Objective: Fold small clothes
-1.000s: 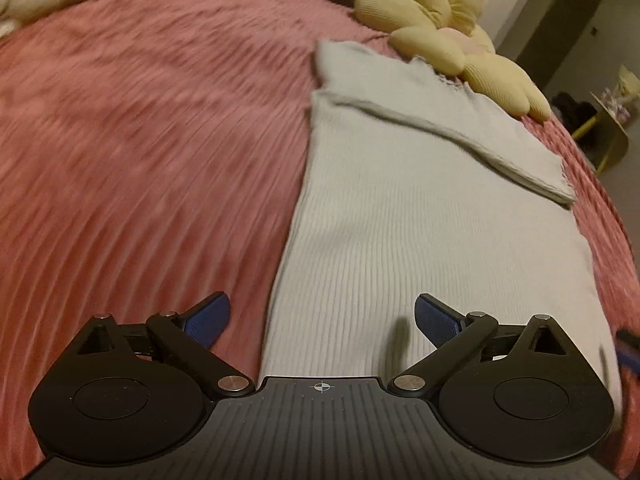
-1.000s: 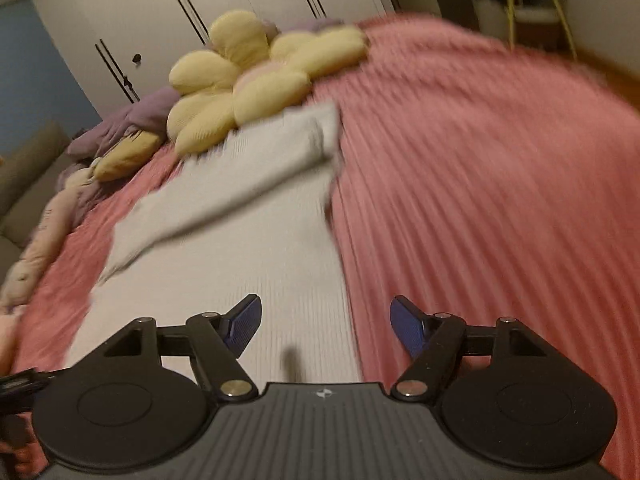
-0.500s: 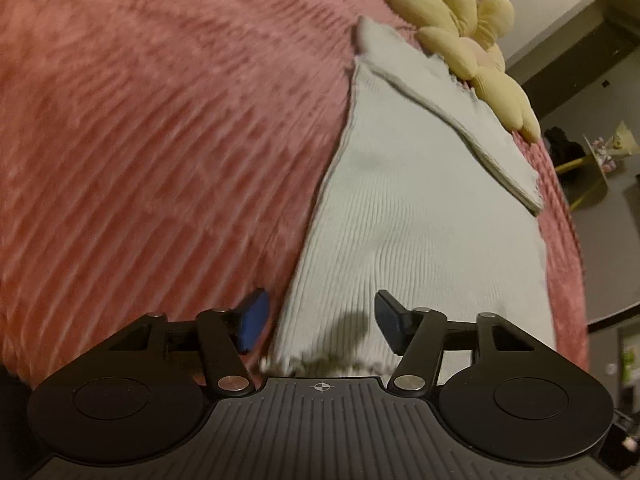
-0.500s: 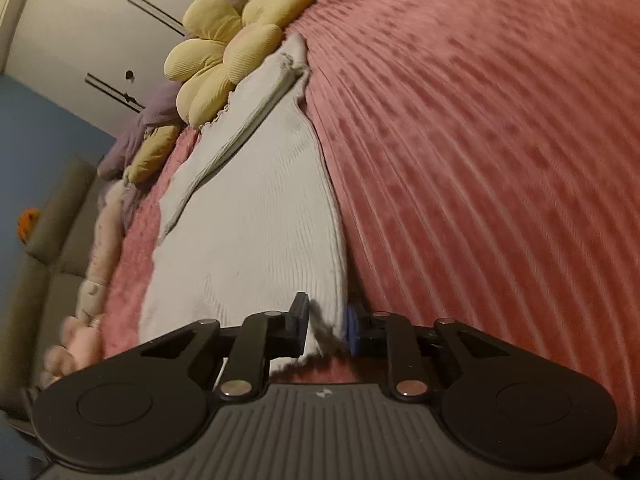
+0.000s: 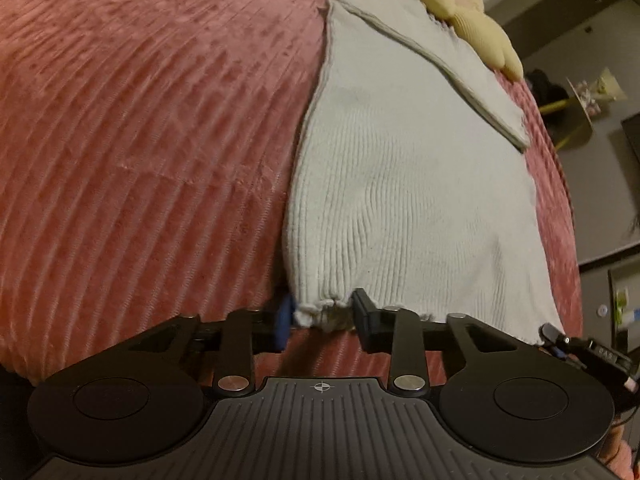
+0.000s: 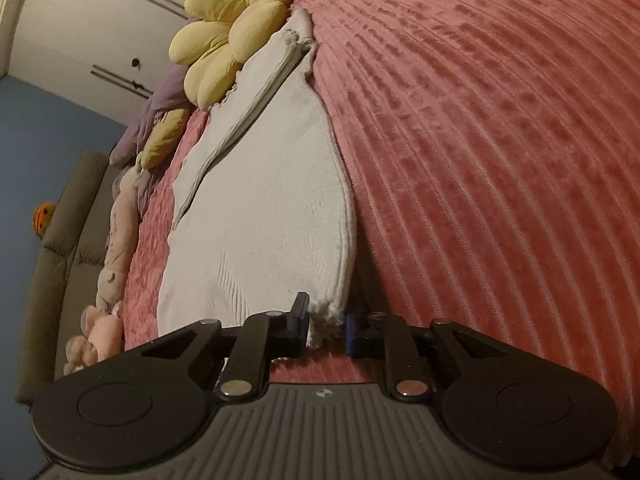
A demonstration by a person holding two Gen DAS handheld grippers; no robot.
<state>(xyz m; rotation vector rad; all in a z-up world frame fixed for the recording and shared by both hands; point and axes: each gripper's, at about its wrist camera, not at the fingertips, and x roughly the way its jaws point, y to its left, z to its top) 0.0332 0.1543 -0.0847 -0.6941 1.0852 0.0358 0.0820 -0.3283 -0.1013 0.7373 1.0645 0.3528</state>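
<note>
Mid-fold, at the gripping step: both near corners of a pale grey ribbed knit top [image 5: 404, 184] taken up, ready for the hem to be carried away toward the far end. Spread flat on a pink ribbed bedspread [image 5: 140, 120], with one sleeve already folded across the upper part, close to a yellow flower-shaped cushion [image 6: 224, 40].

Left gripper [image 5: 322, 316]: closed most of the way, with the hem's left corner bunched between the fingers [image 5: 362, 312]; seemingly pinched, though a small gap remains on the blue finger's side. Right gripper [image 6: 327, 325]: narrowed onto the hem's right corner, frayed edge caught between the dark finger and the blue one [image 6: 351, 330].

Next, probably: lifting both corners together, level and evenly spaced, then drawing them over the body toward the sleeve end. Calls for a firm hold; soft knit likely to sag in the middle or slip free if one side lags. Rest of the garment lying ahead of both grippers, still flat on the bed.
</note>
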